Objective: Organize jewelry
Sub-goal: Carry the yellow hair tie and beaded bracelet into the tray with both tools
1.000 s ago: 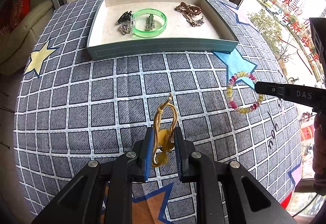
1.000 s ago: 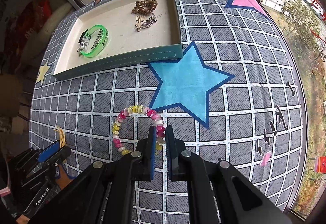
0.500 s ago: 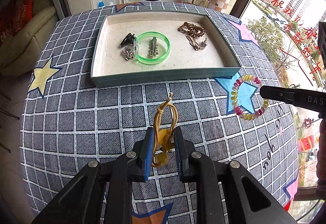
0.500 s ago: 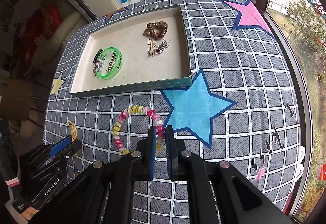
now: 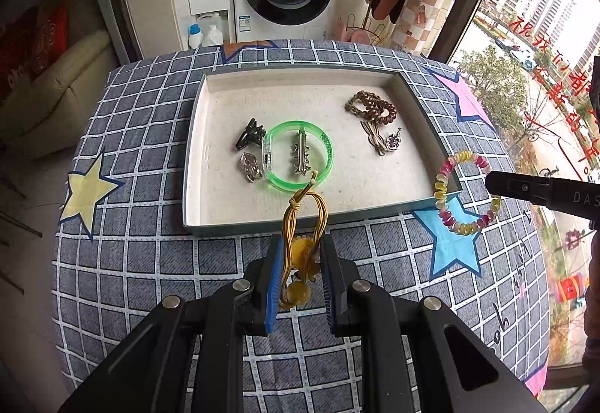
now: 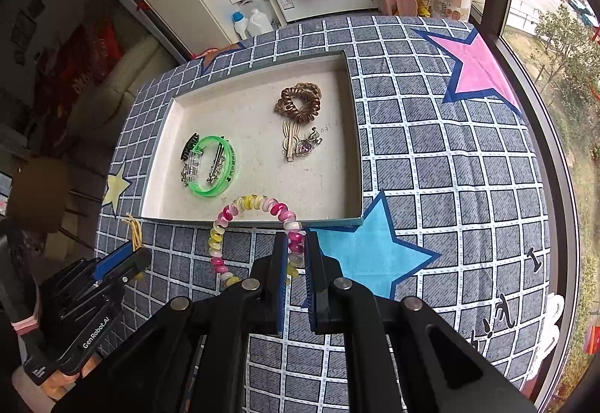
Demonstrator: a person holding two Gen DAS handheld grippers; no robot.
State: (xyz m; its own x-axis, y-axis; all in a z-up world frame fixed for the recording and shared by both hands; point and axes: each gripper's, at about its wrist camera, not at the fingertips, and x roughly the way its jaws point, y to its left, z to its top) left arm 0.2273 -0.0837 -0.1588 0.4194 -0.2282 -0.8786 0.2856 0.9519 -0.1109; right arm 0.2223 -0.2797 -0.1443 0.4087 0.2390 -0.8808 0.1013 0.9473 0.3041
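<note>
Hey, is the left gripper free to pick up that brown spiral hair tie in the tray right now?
Probably not. The left gripper is already shut on the yellow cord hair tie. The brown spiral hair tie lies uncovered at the tray's far right, so only the full jaws are the obstacle.

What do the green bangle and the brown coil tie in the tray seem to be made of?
Green bangle: probably plastic or acrylic; it is see-through, glossy and keeps a stiff ring. Brown coil tie: likely springy plastic; it is a shiny spiral like telephone cord. Both are guesses by look.
</note>
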